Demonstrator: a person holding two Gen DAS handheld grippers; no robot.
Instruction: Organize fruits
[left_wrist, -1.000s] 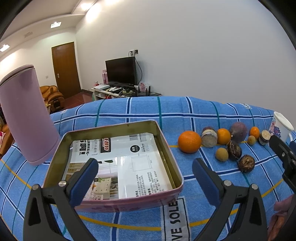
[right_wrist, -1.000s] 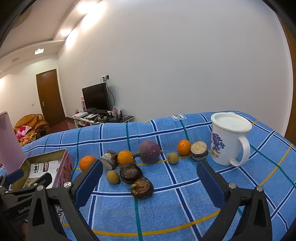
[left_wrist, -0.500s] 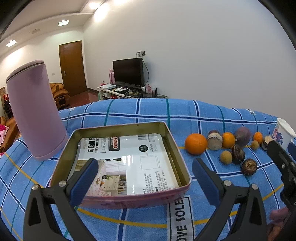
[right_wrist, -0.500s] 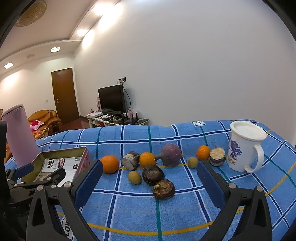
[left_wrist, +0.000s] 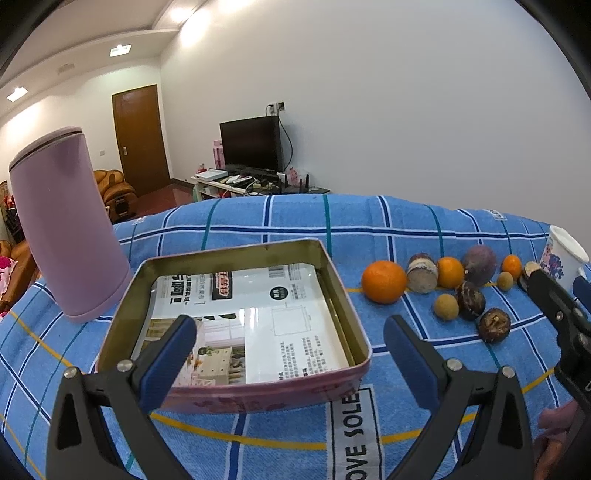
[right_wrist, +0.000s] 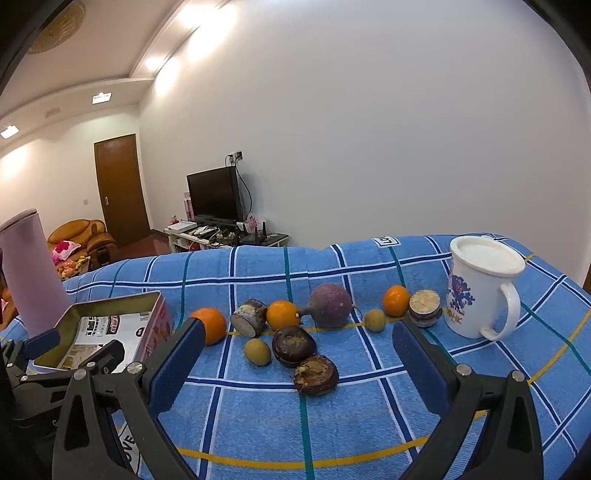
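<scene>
fruits lie loose on the blue checked cloth of the table (left_wrist: 369, 221), right of the tin box (left_wrist: 236, 395): a large orange (left_wrist: 383, 281) nearest it, then a row running right with a smaller orange (left_wrist: 450, 272) and a purple round fruit (left_wrist: 479, 260), and dark brown ones (left_wrist: 494, 325) nearer. the box holds only a printed sheet, so it is probably where they should go; nothing is sorted yet. a pink tumbler (left_wrist: 66, 229) stands left of the box, a white mug (left_wrist: 563, 254) at the far right. the left tongs (left_wrist: 288, 350) hang low over the near wall of the box, jaws wide apart and empty, as if waiting there.

from the right wrist, the right tongs (right_wrist: 297, 363) are level, aimed at the cluster, jaws spread with nothing between them. the two dark fruits (right_wrist: 294, 346) and a small tan one (right_wrist: 257, 351) lie just ahead, in the line of the gap; the large orange (right_wrist: 211, 325) sits by the left finger's tip. i judge a first pick is being lined up. the box (right_wrist: 157, 317) is off left, well apart from the mug (right_wrist: 480, 291).
</scene>
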